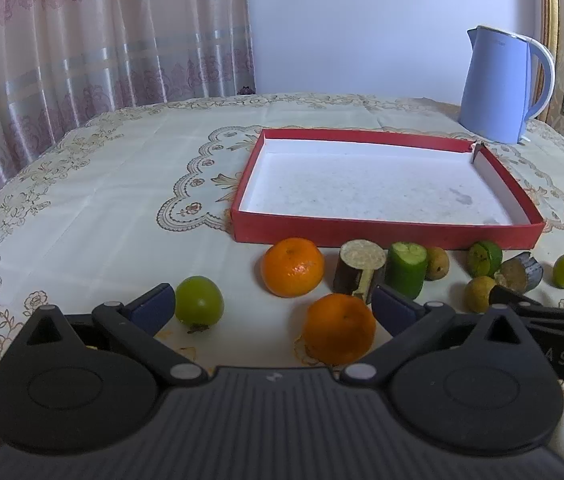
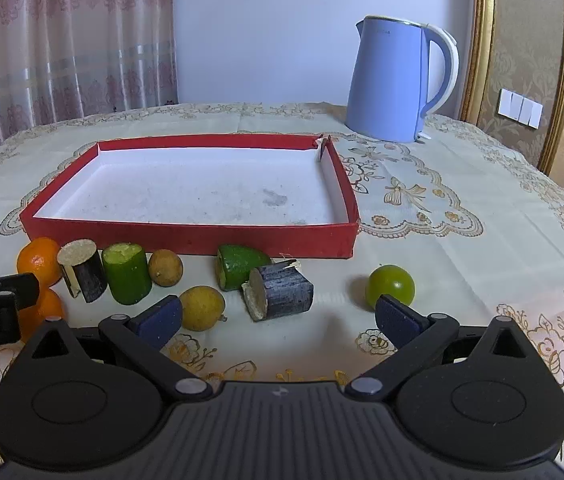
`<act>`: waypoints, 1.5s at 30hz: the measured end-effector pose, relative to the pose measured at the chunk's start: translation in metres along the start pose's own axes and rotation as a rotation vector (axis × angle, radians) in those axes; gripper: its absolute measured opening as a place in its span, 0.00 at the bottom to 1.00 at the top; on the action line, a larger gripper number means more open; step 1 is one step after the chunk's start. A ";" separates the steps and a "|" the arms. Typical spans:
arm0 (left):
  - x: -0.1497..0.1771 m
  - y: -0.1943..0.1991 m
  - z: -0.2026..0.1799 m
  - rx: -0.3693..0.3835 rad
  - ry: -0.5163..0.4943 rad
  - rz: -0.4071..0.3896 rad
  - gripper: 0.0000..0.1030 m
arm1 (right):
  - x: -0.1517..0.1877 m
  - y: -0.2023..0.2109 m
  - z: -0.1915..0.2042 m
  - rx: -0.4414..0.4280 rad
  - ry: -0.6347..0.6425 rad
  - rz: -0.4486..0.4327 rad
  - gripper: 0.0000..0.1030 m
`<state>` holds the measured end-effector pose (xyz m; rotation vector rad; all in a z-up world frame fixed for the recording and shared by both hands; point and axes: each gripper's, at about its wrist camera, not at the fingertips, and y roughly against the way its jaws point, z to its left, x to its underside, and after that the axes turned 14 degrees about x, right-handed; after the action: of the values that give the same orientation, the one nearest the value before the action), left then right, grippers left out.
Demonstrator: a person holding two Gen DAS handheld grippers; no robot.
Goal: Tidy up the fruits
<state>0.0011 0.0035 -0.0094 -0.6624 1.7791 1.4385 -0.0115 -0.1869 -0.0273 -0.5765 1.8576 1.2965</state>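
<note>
Fruit and cut cane pieces lie in a row in front of a shallow red tray [image 1: 386, 233] [image 2: 186, 237] whose white inside is bare. My left gripper [image 1: 274, 307] is open just above the cloth, with one orange [image 1: 340, 328] by its right finger and a second orange [image 1: 293, 267] ahead. A green fruit [image 1: 199, 299] sits beside its left finger. My right gripper [image 2: 278, 318] is open too, and a dark cane piece [image 2: 280, 292] lies just ahead between its fingers. A yellow longan [image 2: 202, 307] is near its left finger and a green lime [image 2: 390, 286] near its right.
A blue kettle [image 1: 502, 84] [image 2: 398, 80] stands behind the tray's far right corner. More pieces line the tray front: a dark cane stub [image 1: 359, 266], a green cane stub [image 1: 406, 264], a brown longan [image 2: 165, 267] and a cut green piece [image 2: 238, 266]. Curtains hang at the far left.
</note>
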 end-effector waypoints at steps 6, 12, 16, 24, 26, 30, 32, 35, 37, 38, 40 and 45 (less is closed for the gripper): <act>0.000 0.000 -0.002 0.000 -0.003 -0.003 1.00 | 0.000 -0.001 0.000 -0.009 -0.008 0.001 1.00; 0.000 0.001 -0.002 0.001 -0.005 -0.014 1.00 | 0.000 -0.002 -0.001 -0.017 -0.015 0.001 1.00; 0.000 0.001 -0.002 0.005 -0.013 -0.014 1.00 | 0.001 -0.004 0.000 -0.022 -0.008 0.008 1.00; 0.001 0.000 -0.001 0.007 -0.008 -0.013 1.00 | 0.002 -0.005 0.001 -0.031 -0.006 0.014 1.00; 0.001 0.000 -0.001 0.009 -0.010 -0.014 1.00 | 0.002 -0.005 0.001 -0.030 -0.007 0.012 1.00; 0.002 0.000 -0.001 0.012 -0.014 -0.017 1.00 | 0.002 -0.005 0.002 -0.033 -0.006 0.014 1.00; 0.002 0.001 -0.001 0.015 -0.019 -0.025 1.00 | 0.001 -0.004 0.000 -0.032 -0.011 0.007 1.00; 0.002 0.001 -0.001 0.014 -0.020 -0.028 1.00 | 0.000 -0.004 -0.003 -0.021 -0.024 -0.005 1.00; 0.002 0.001 0.000 0.018 -0.015 -0.028 1.00 | -0.001 -0.005 -0.003 -0.019 -0.023 0.002 1.00; 0.001 0.001 0.000 0.019 -0.015 -0.029 1.00 | -0.001 -0.005 -0.003 -0.023 -0.025 0.005 1.00; 0.002 0.001 0.000 0.017 -0.015 -0.027 1.00 | 0.000 -0.006 -0.004 -0.028 -0.029 0.010 1.00; 0.004 0.002 0.000 0.027 -0.022 -0.026 1.00 | 0.000 -0.006 -0.004 -0.018 -0.028 0.002 1.00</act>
<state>-0.0028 0.0048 -0.0109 -0.6518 1.7637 1.3968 -0.0083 -0.1934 -0.0299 -0.5633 1.8261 1.3172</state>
